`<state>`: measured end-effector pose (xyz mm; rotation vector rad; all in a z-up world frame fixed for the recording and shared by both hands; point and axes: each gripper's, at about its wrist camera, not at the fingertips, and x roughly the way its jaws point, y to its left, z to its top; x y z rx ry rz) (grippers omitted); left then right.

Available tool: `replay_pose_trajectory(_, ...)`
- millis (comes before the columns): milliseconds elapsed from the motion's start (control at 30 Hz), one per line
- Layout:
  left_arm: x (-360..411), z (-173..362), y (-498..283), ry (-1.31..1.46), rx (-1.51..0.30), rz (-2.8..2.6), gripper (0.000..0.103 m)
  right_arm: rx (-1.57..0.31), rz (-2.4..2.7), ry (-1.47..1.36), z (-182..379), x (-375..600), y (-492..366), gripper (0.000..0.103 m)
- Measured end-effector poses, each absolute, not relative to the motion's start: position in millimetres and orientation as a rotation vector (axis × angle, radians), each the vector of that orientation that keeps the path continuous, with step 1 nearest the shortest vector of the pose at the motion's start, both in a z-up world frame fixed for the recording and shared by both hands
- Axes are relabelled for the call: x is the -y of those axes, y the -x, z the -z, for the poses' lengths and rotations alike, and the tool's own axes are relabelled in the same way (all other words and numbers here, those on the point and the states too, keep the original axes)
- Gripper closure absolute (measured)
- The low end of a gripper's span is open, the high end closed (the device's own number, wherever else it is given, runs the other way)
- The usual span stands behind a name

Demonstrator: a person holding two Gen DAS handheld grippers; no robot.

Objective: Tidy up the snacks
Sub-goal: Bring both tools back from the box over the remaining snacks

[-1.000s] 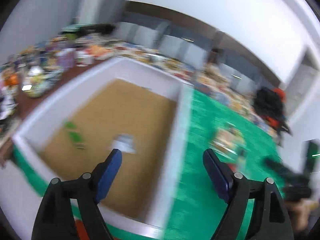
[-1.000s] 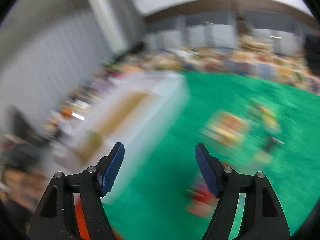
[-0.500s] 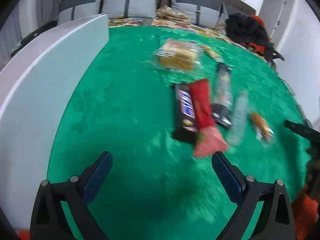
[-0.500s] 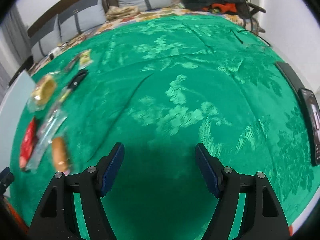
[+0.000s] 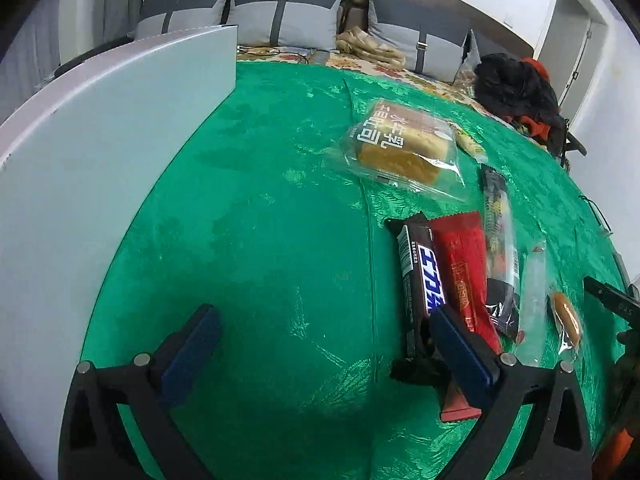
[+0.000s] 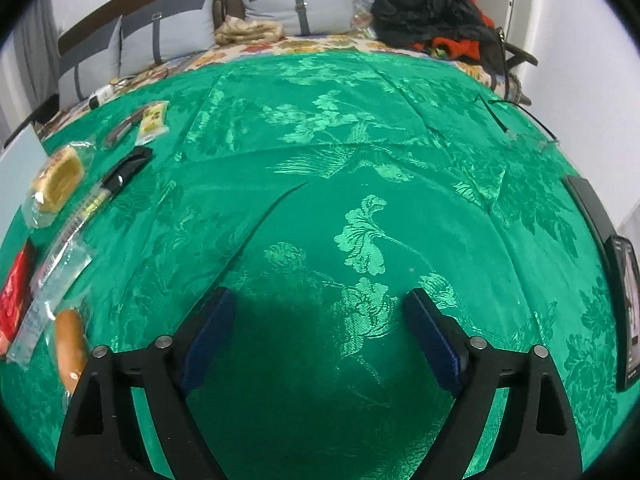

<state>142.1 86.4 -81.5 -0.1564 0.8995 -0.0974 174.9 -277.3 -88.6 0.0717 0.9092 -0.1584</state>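
Hovering over the green cloth [image 5: 280, 240], the left gripper [image 5: 320, 344] had just been opening and stood at its widest with nothing between the jaws; its right pad overlapped the near end of the Snickers [image 5: 420, 276] in the picture, though whether it touched the wrapper could not be told. The right gripper [image 6: 320, 332] had also just been opening and stood wide and empty above bare cloth, well apart from the snacks. Those lay in a loose row: the Snickers touching the red bar [image 5: 464, 264], then a dark stick pack [image 5: 498, 232], a clear pack [image 5: 534, 300] and a small sausage [image 5: 566, 316], with the wrapped cake [image 5: 400, 144] farther off. The white box [image 5: 100, 152], probably where they belong, stood at the left edge of the cloth. To pick the Snickers cleanly, the left gripper likely needed to shift right so both pads straddled the bar's narrow width, clear of the red bar pressed against it, then come down before closing; glossy wrappers could slip, so a grip near the middle seemed wise. The cloth was a shiny floral brocade with a few creases, spread on a bed. Grey cushions [image 5: 296, 16] lined the headboard, dark and red clothes [image 6: 432, 12] lay piled at the far corner, and a phone [image 6: 628, 308] sat at the right edge.
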Motion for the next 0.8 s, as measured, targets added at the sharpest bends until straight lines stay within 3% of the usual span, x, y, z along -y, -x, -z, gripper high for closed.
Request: replay_pose_trajectory(800, -94.2, 79.8, -147.9, 0.218, -0.881, 0.138, 0.000, -0.910, 0.164, -0.068, 89.6, 278.1, -178.0, 0.012)
